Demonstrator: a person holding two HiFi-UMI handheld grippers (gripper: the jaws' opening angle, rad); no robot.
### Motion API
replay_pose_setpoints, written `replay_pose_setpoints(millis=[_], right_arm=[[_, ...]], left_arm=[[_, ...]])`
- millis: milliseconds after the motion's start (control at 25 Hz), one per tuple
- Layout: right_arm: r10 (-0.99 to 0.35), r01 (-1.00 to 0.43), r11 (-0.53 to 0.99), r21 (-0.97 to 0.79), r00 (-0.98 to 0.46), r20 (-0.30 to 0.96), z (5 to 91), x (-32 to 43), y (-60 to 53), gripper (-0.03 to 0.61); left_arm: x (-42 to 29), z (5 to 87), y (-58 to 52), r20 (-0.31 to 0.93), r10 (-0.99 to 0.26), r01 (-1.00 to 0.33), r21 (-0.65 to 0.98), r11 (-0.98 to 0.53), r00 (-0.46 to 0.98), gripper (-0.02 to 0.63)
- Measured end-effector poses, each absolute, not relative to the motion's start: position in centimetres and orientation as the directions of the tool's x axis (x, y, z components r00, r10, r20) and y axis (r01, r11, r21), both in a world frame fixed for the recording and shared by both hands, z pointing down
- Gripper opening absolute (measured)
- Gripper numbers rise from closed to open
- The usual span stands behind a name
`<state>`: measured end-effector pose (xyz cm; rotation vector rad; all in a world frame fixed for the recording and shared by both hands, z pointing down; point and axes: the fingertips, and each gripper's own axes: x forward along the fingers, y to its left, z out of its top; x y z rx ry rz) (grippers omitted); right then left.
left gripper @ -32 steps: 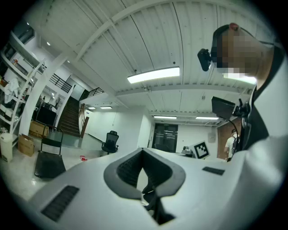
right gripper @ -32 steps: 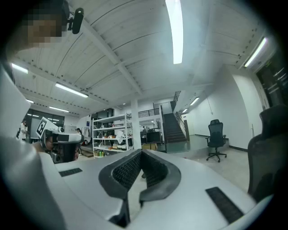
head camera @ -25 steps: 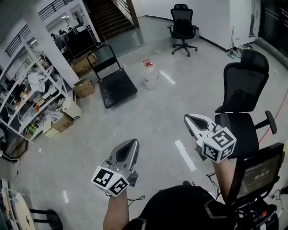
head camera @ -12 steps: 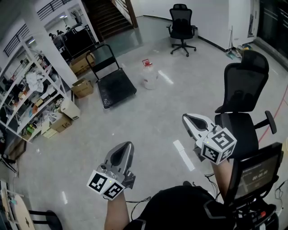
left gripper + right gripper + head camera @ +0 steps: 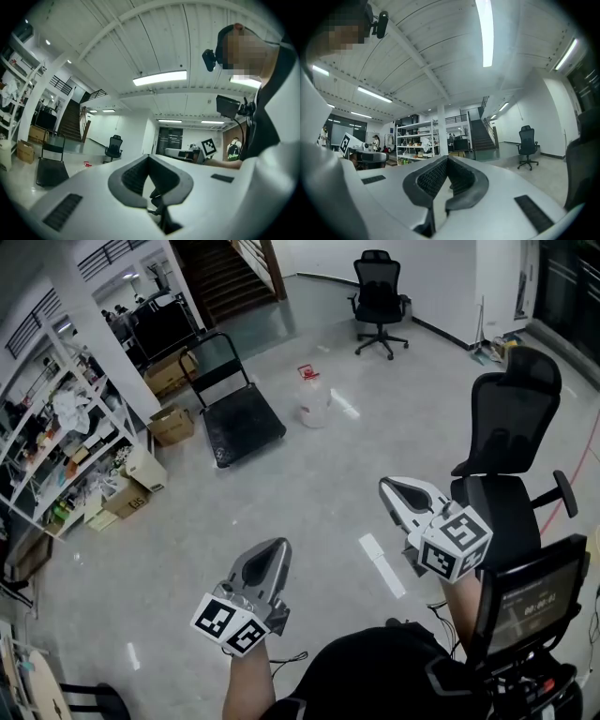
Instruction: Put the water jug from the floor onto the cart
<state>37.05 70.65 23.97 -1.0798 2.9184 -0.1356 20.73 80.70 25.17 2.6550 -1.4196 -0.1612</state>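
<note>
The water jug (image 5: 314,403), pale with a red cap, stands upright on the floor far ahead. Just left of it is the black flat cart (image 5: 242,425) with its upright handle (image 5: 214,354). The cart's deck carries nothing. My left gripper (image 5: 281,542) is low in the head view, shut and holding nothing. My right gripper (image 5: 384,486) is also shut and holds nothing, beside the near office chair. Both are far from the jug and point level. In the left gripper view the jaws (image 5: 149,156) meet at a point, with the cart (image 5: 49,171) far off at the left. The right gripper (image 5: 448,158) has its jaws together.
A black office chair (image 5: 507,456) stands close on my right, with a monitor (image 5: 525,601) below it. Another chair (image 5: 380,298) is at the back. Shelves (image 5: 56,432) and cardboard boxes (image 5: 174,424) line the left side. Stairs (image 5: 225,273) rise behind the cart.
The left gripper dipped a little left and toward me, then came forward again. The right gripper stays nearly in the same place in the view. Both stay shut.
</note>
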Motion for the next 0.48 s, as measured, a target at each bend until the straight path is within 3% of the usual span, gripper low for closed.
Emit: replay_pose_setpoints(millis=[480], right_arm=[[-0.686,-0.685,0.725,-0.075,-0.728,0.018,24.3,33.8,70.0,-0.006]], left_arm=[[17.1,27.3,77.4,-0.002,-0.818,-0.798,0.217,-0.563,0.576,-0.009]])
